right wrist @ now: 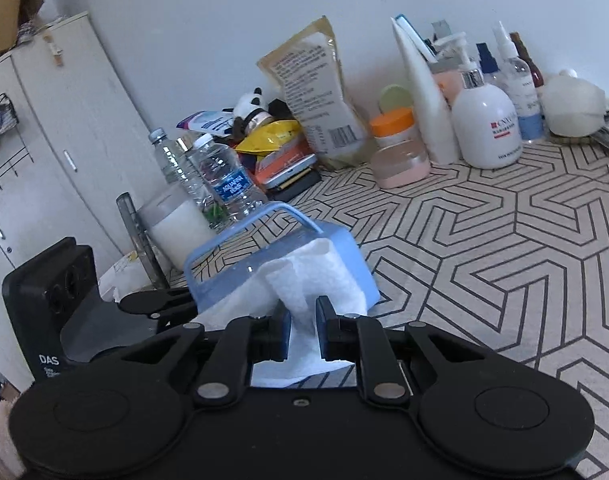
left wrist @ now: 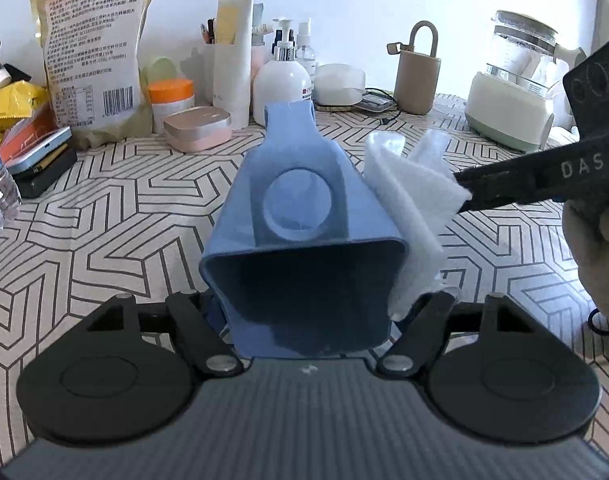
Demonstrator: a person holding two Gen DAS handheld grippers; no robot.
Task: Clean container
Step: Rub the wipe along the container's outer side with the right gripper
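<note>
Blue plastic container (left wrist: 304, 216) clamped at its base by left gripper (left wrist: 312, 320), above patterned tablecloth (left wrist: 124, 208). White wipe (right wrist: 304, 280) pinched in right gripper (right wrist: 304, 328), pressed on container's side. Probably light, rigid, smooth; best held across flat walls.

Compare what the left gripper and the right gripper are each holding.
The left gripper grips a rigid blue container, tipped with its opening toward the camera; the right gripper pinches a soft, folded white cloth. The container is far bulkier than the thin cloth. The two touch: the cloth lies against the container's side.
</note>
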